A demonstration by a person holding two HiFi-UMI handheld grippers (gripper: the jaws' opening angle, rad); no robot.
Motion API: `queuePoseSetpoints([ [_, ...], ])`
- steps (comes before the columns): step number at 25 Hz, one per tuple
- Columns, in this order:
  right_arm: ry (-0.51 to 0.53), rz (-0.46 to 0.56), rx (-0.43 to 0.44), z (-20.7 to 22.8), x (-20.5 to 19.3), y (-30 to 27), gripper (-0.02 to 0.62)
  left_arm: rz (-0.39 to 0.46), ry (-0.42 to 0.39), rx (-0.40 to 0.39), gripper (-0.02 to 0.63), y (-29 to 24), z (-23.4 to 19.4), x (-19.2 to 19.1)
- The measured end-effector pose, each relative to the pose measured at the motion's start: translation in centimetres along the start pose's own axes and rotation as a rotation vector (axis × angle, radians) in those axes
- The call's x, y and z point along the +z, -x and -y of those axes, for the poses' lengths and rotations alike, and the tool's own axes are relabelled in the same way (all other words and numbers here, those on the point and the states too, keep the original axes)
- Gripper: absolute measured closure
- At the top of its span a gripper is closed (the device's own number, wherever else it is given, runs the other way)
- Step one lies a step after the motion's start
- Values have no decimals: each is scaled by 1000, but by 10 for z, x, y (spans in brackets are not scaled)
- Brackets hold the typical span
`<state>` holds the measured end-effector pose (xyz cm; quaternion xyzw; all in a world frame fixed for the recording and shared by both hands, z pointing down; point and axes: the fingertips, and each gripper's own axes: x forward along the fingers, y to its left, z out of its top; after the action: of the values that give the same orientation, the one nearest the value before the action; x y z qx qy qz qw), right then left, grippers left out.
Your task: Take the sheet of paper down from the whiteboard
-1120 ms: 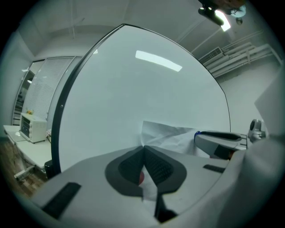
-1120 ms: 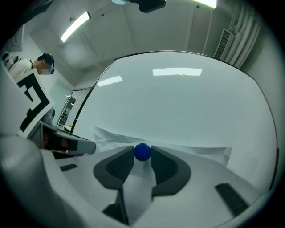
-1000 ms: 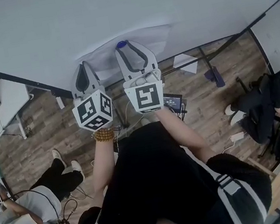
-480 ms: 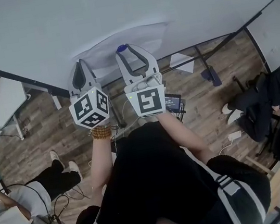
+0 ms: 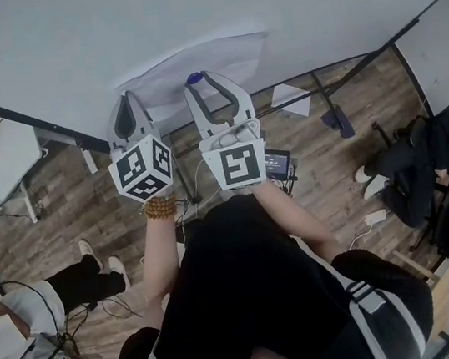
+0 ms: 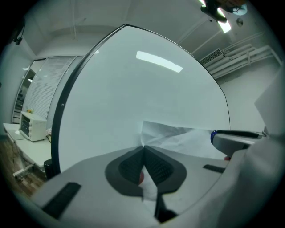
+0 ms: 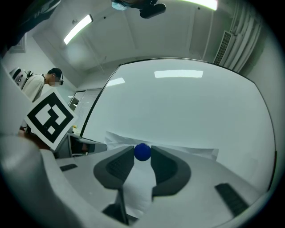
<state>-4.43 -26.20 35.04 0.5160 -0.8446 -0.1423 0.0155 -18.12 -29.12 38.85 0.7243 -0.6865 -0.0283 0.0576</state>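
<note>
Left hand-held gripper (image 6: 143, 149) is pinched shut on the sheet of paper (image 6: 182, 138), right at its near corner. A red speck (image 6: 141, 178) peeks from behind the closed jaws, too buried to identify. The paper lies creased against the lower part of the whiteboard (image 6: 133, 89); its far end is cut off behind the other tool. Over on the right, the right hand-held gripper (image 7: 142, 156) is clamped on a round blue magnet (image 7: 142, 151) sitting on the paper's top edge. From the head view, the sheet's lower portion is hidden behind both grippers.
</note>
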Motion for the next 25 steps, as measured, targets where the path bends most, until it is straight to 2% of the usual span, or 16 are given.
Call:
queuePoseSetpoints([
  [14, -6, 32, -6, -5, 8, 11, 479, 20, -9, -8, 597, 14, -3, 4],
  [18, 46, 52, -1, -6, 16, 17, 479, 27, -14, -2, 597, 24, -1, 7],
  [22, -51, 127, -29, -3, 27, 21, 479, 38, -51, 2, 597, 36, -3, 10],
  [25, -72, 137, -29, -4, 30, 23, 480, 37, -77, 11, 597, 45, -6, 9],
])
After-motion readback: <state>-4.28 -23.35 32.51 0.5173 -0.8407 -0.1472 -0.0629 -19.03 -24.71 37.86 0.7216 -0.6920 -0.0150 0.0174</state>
